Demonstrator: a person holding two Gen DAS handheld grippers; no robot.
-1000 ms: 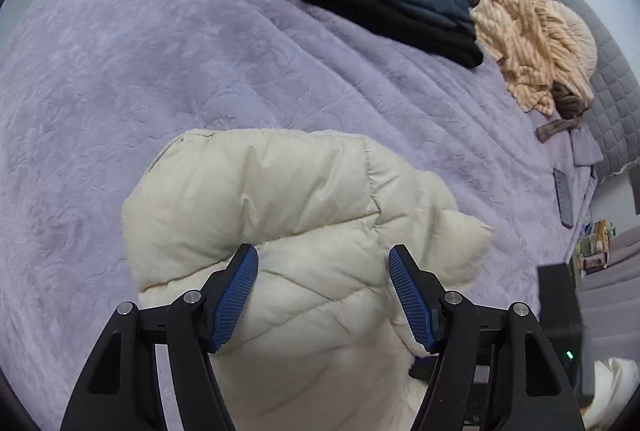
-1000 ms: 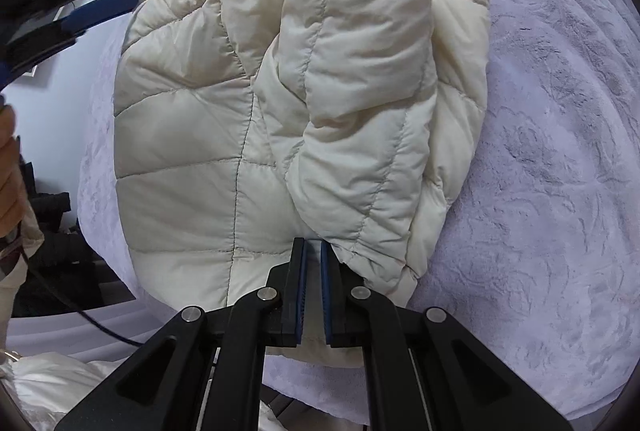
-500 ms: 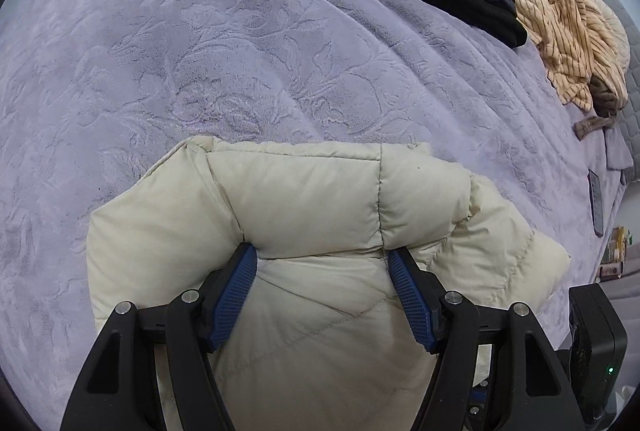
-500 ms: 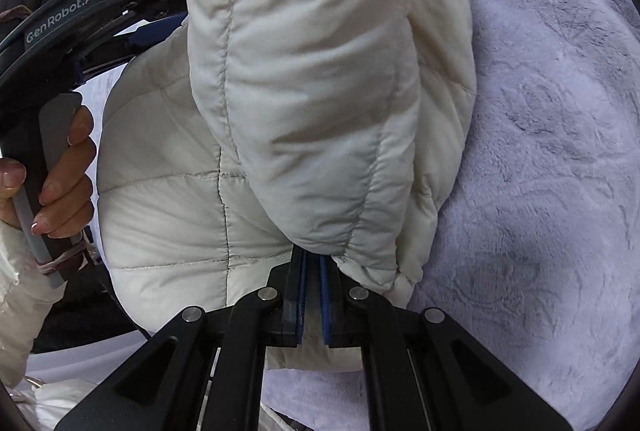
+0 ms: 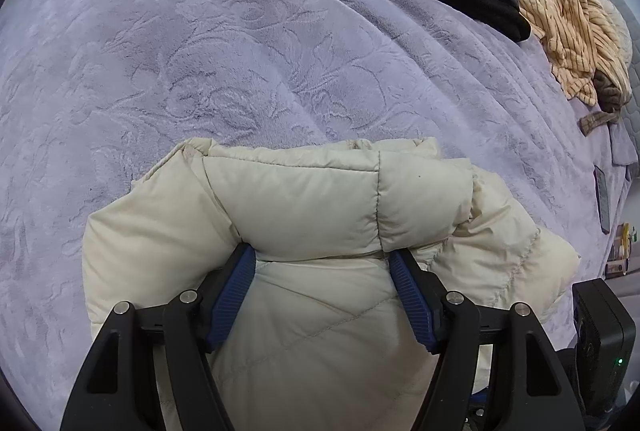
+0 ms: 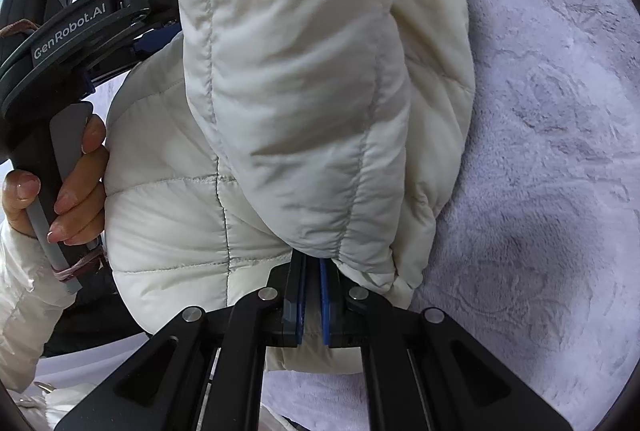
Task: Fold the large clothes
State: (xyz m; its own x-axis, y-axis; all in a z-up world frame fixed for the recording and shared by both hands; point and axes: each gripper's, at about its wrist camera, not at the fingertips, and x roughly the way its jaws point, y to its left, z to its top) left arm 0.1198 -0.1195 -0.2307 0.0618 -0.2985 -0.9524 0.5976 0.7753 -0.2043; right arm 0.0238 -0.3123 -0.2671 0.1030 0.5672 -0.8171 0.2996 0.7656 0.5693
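Moved: both hand-held grippers have come lower, settling the jacket toward the bed.
Bed (image 5: pixel 224 43): lavender blanket.
Puffer jacket (image 5: pixel 320 215): cream, bundled at near edge.
Left hand-held gripper (image 5: pixel 322 297): wide, straddling jacket's thick fold.
Right hand-held gripper (image 6: pixel 312 295): clamped shut, jacket's sleeve cuff running far from it.

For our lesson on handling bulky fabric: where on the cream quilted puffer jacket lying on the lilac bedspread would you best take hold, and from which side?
Grip a thin hem or cuff edge, coming from the near bedside edge. The cream quilted puffer jacket is thick everywhere else: the left gripper straddles a padded fold with jaws wide, while the right gripper, nearly shut, seems to pinch the flat edge under the sleeve end. The lilac bedspread leaves that side free.
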